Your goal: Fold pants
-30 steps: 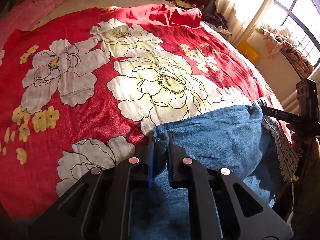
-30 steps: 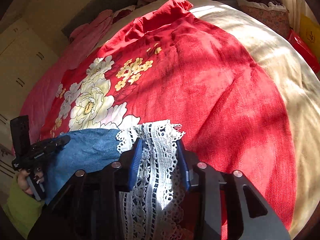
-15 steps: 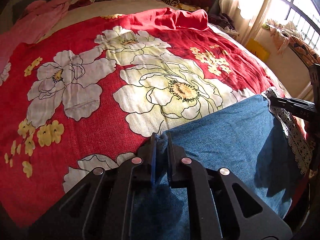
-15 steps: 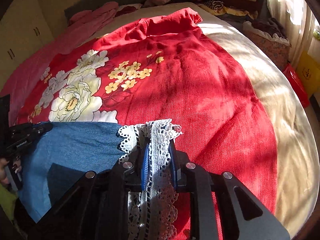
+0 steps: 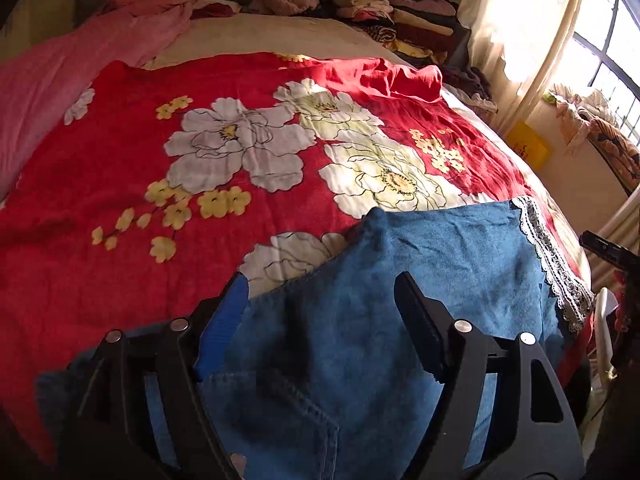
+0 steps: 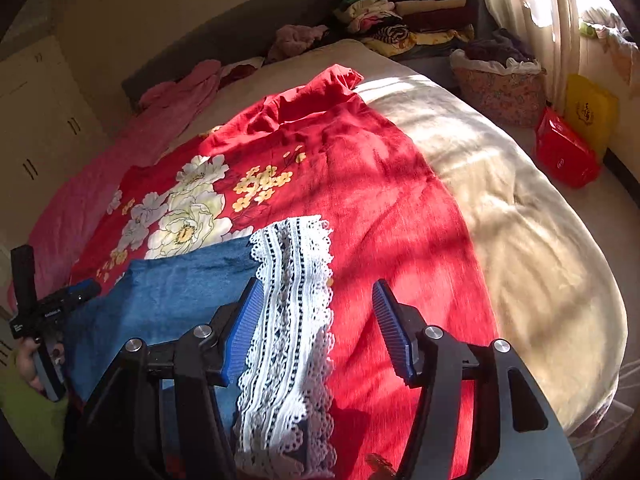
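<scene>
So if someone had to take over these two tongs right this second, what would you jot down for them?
Left tongs: jaws have just opened, holding nothing; the denim lies below them.
Right tongs: jaws have just opened too, let go of the lace trim.
Blue denim pants lie spread flat on the red floral bedspread, lace hem on the window side.
Done: the pants are laid out on the bed and released.
Left: probably regrip an edge and make the next fold; whether more folds are needed can't be judged, as the near part is hidden.
</scene>
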Available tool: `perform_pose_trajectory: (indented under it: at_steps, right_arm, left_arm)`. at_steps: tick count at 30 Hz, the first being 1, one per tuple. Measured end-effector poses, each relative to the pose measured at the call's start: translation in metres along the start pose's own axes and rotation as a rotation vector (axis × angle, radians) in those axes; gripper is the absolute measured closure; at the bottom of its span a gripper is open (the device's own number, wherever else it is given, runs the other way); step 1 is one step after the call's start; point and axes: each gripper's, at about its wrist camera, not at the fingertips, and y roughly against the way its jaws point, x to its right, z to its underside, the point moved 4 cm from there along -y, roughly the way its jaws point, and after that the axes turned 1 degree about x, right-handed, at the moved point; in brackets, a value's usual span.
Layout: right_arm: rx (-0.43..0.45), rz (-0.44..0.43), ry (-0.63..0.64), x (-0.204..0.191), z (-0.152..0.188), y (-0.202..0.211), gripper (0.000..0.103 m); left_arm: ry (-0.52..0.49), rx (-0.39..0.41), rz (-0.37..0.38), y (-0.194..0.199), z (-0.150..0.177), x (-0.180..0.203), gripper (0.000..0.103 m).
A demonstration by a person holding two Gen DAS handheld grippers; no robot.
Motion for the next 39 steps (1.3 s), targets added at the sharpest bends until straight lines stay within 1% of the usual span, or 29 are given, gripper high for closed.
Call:
perform_pose_trajectory:
  at_steps: [2, 5, 8, 10, 11, 12, 13, 14, 15, 17, 20, 24, 27, 28, 31, 33, 35, 39]
  right_arm:
    - [-0.023, -0.018, -0.013, -0.002, 0.019, 0.008, 0.048]
    - [-0.062, -0.022, -0.030, -0.004, 0.040, 0.009, 0.048]
    - [-0.104, 0.006, -0.024, -0.006, 0.053, -0.001, 0.048]
    - [-0.143, 0.022, -0.015, -0.006, 0.060, -0.010, 0.049]
    - [-0.146, 0.021, 0.000, -0.009, 0.062, -0.012, 0.060]
    - [-0.148, 0.008, 0.012, -0.012, 0.064, -0.013, 0.068]
    - [-0.151, -0.010, 0.020, -0.015, 0.066, -0.014, 0.080]
    - [-0.148, -0.013, 0.034, -0.019, 0.067, -0.013, 0.087]
    - [-0.141, -0.001, 0.055, -0.022, 0.067, -0.011, 0.088]
    - [-0.127, 0.037, 0.078, -0.022, 0.066, -0.003, 0.090]
    - [-0.133, 0.081, 0.091, -0.018, 0.067, 0.006, 0.090]
    - [-0.155, 0.130, 0.123, -0.017, 0.076, -0.004, 0.089]
    - [-0.152, 0.139, 0.106, -0.016, 0.077, -0.006, 0.087]
    - [-0.152, 0.139, 0.102, -0.017, 0.077, -0.004, 0.085]
    - [-0.148, 0.152, 0.071, -0.018, 0.073, 0.002, 0.076]
    - [-0.130, 0.167, 0.081, -0.022, 0.071, 0.009, 0.070]
    - [-0.113, 0.185, 0.099, -0.027, 0.070, 0.016, 0.058]
    - [-0.072, 0.215, 0.102, -0.031, 0.066, 0.030, 0.047]
  left_arm:
    - [0.012, -0.003, -0.016, 0.014, 0.017, -0.008, 0.035]
    - [0.001, -0.002, -0.037, 0.031, 0.039, -0.014, 0.035]
    - [-0.006, -0.006, -0.073, 0.042, 0.055, -0.020, 0.034]
    - [-0.035, -0.010, -0.117, 0.044, 0.061, -0.024, 0.033]
    - [-0.039, -0.017, -0.151, 0.043, 0.065, -0.027, 0.032]
    - [-0.040, -0.030, -0.179, 0.041, 0.069, -0.032, 0.030]
    - [-0.042, -0.050, -0.216, 0.036, 0.074, -0.037, 0.030]
    - [-0.038, -0.063, -0.250, 0.031, 0.079, -0.043, 0.030]
    - [-0.031, -0.073, -0.276, 0.028, 0.083, -0.048, 0.030]
    - [-0.009, -0.067, -0.266, 0.028, 0.085, -0.054, 0.030]
    - [-0.002, -0.064, -0.263, 0.030, 0.083, -0.056, 0.031]
    - [-0.008, -0.067, -0.258, 0.027, 0.087, -0.057, 0.031]
    - [-0.015, -0.055, -0.258, 0.026, 0.088, -0.055, 0.031]
    - [-0.021, -0.054, -0.254, 0.027, 0.088, -0.054, 0.030]
    - [-0.027, -0.043, -0.245, 0.031, 0.087, -0.051, 0.029]
    - [-0.025, -0.041, -0.240, 0.033, 0.086, -0.049, 0.027]
    - [-0.028, -0.037, -0.236, 0.036, 0.086, -0.046, 0.025]
    - [-0.017, -0.027, -0.224, 0.042, 0.085, -0.044, 0.024]
